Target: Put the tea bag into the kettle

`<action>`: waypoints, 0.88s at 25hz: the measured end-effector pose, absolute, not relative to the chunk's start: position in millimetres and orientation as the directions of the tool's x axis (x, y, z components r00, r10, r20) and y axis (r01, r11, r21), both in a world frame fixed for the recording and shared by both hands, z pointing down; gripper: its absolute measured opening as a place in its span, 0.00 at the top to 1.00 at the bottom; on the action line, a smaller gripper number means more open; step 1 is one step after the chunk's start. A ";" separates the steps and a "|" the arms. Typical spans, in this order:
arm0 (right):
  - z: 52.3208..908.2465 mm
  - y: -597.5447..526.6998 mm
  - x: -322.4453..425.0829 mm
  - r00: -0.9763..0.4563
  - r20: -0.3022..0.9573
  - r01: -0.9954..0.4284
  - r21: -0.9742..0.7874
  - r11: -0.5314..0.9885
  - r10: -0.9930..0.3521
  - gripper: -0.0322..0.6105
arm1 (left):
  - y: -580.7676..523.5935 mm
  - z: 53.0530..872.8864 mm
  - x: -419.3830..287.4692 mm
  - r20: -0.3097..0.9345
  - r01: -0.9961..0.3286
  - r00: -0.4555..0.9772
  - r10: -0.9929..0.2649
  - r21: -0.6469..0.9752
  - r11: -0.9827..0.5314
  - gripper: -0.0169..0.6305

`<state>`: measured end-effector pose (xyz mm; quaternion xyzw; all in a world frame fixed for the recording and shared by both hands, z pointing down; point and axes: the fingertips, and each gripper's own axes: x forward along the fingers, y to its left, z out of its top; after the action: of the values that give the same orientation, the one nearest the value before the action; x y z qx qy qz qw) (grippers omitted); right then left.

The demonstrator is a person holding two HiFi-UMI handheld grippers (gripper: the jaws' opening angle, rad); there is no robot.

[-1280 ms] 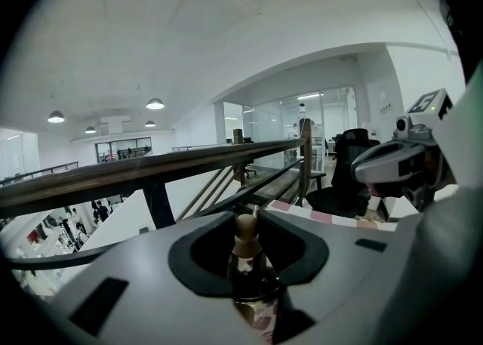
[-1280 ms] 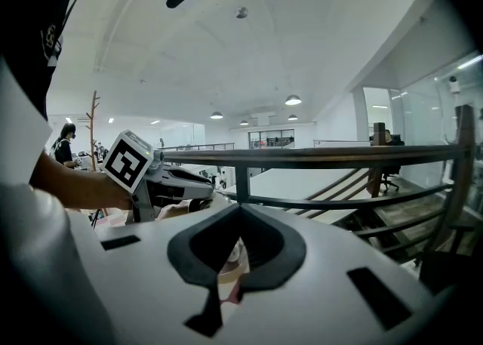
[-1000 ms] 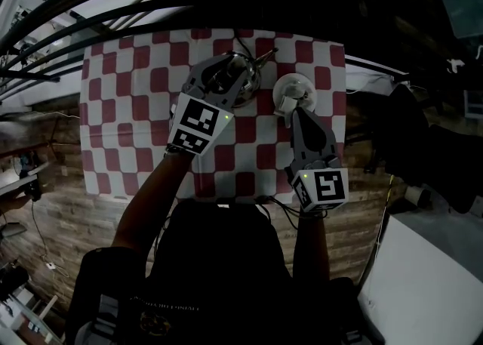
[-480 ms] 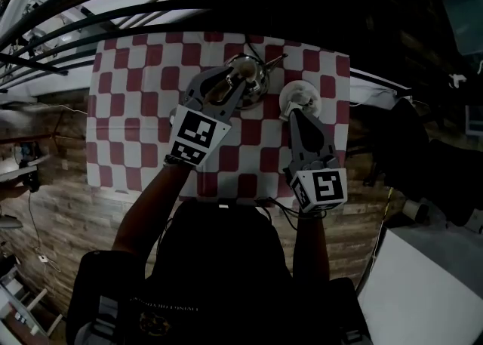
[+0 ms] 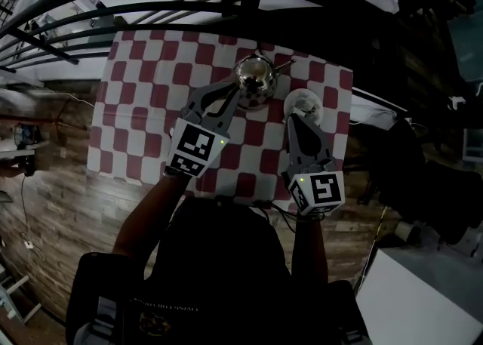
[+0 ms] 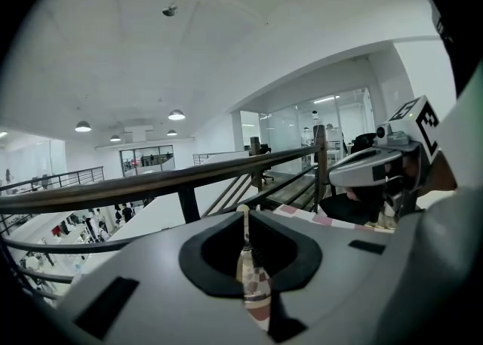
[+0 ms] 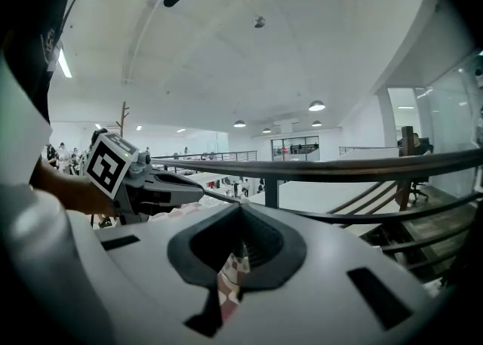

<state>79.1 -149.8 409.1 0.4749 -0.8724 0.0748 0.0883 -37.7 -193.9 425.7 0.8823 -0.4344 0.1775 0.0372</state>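
Right tongs (image 5: 294, 115) are seen pressed fully together with nothing gripped; only checked cloth shows through their slot. Their tip is parked at the near edge of a small white dish (image 5: 306, 99). A pale lump is seen in it, possibly the tea bag, but too small to confirm.

Left tongs (image 5: 229, 97) have just been closing, from wide down to a narrow slit. A second ago they were spread over the near-left side of the steel kettle (image 5: 255, 78). Now they are drawn back just beside it and the kettle top is uncovered. A thin pale sliver shows at their tips; what it is, or whether it is pinched, cannot be told, nor whether the lid is on.

Tea bag is judged not yet in the kettle, with pick-up still pending. The kettle stands toward the far edge of the cloth-covered counter (image 5: 143, 109).
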 end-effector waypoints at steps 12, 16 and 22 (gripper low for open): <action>405.0 -106.6 58.4 -0.638 0.204 -0.767 -0.079 0.637 -0.742 0.93 | -102.8 425.6 -54.9 0.374 -0.809 0.524 -0.765 -0.063 -0.585 0.96; 411.1 -88.6 50.6 -0.657 0.226 -0.749 -0.080 0.658 -0.720 0.93 | -67.8 438.4 -56.9 0.398 -0.805 0.527 -0.751 -0.050 -0.591 0.96; 421.5 -65.7 41.3 -0.684 0.258 -0.719 -0.077 0.691 -0.682 0.93 | -29.8 453.0 -68.5 0.437 -0.830 0.488 -0.755 -0.035 -0.557 0.96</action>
<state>41.3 -65.7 421.5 0.3833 -0.9135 0.0863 0.1051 -68.5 -29.8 453.0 0.8578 -0.4621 0.2061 0.0904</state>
